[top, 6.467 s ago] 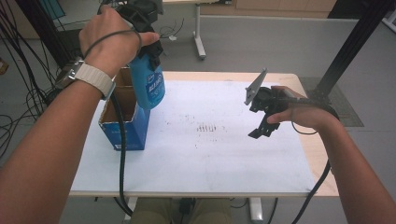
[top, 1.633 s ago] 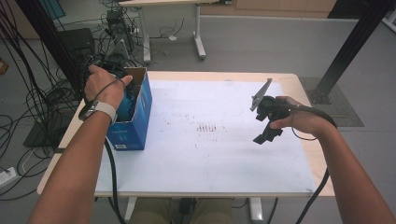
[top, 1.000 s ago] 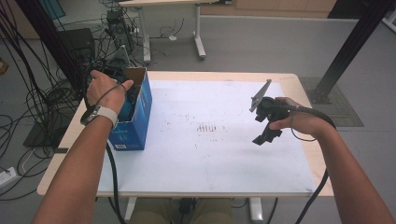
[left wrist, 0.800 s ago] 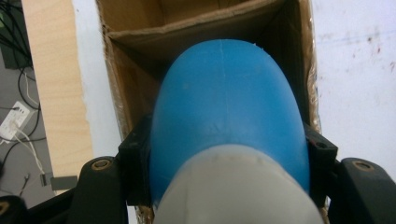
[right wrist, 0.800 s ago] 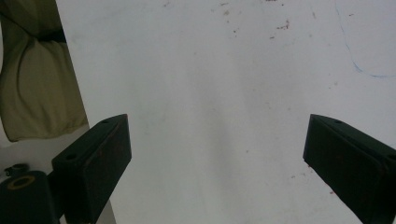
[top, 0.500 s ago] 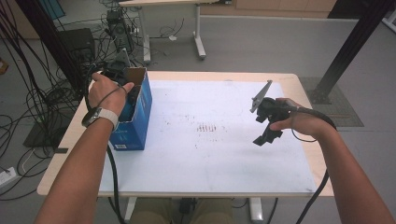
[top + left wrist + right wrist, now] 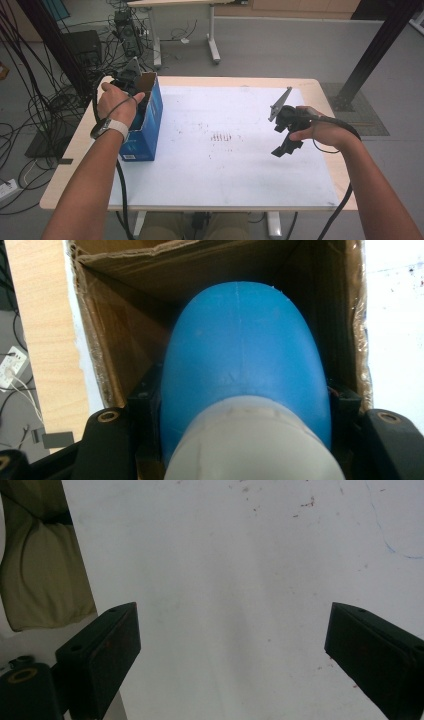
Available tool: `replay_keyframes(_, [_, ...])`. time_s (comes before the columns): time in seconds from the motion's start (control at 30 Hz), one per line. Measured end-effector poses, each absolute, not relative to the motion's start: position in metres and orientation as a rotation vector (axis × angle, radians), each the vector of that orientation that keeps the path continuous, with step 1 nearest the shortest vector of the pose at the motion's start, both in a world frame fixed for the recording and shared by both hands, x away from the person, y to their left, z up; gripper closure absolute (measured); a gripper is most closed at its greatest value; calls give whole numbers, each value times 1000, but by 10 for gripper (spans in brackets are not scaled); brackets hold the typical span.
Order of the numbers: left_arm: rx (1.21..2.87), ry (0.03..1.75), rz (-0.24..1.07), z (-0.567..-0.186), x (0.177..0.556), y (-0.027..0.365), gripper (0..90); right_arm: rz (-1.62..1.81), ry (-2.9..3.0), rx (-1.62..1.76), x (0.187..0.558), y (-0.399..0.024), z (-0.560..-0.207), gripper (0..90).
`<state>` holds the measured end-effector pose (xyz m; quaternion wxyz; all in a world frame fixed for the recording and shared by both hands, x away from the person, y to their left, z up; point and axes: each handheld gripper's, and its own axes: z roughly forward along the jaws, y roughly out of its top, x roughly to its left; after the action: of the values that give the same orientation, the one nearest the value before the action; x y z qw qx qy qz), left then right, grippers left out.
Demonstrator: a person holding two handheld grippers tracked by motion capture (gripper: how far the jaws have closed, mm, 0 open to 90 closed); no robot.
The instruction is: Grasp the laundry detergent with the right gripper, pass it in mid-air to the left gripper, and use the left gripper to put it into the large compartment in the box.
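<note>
Desk [image 7: 210, 190]: a light wooden desk under a white, faintly stained sheet; it carries the box at its left edge, so a sideways shove could push the box off.
Box [image 7: 150, 125]: an open blue cardboard box with brown inner walls [image 7: 125, 340]; it looks light and narrow, and likely tips or drags along if the bottle catches on withdrawal.
Bottle [image 7: 240, 360]: a blue plastic spray bottle with a pale collar, lowered inside the box, close to both side walls; released askew, it could lean or jam.
Left tool [image 7: 127, 82]: clamped on the bottle's sides, reaching down into the box; opening may be hindered, since the cardboard walls stand just beside the jaws.
Right tool [image 7: 285, 147]: jaws apart, nothing between them, hovering over bare sheet, well apart from the box; it does not steady it.
Surroundings: tangled black cables [image 7: 45, 115] on the floor left of the desk; nothing else crowds the box.
</note>
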<state>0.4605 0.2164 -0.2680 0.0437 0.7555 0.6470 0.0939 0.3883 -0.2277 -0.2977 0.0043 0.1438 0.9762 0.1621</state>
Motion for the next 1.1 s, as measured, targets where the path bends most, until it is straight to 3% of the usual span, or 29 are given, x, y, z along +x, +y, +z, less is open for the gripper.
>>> replay_keyframes(1.1, [2314, 1978, 264, -280, 462, 217, 375, 508, 3061, 464, 385, -233, -302, 76])
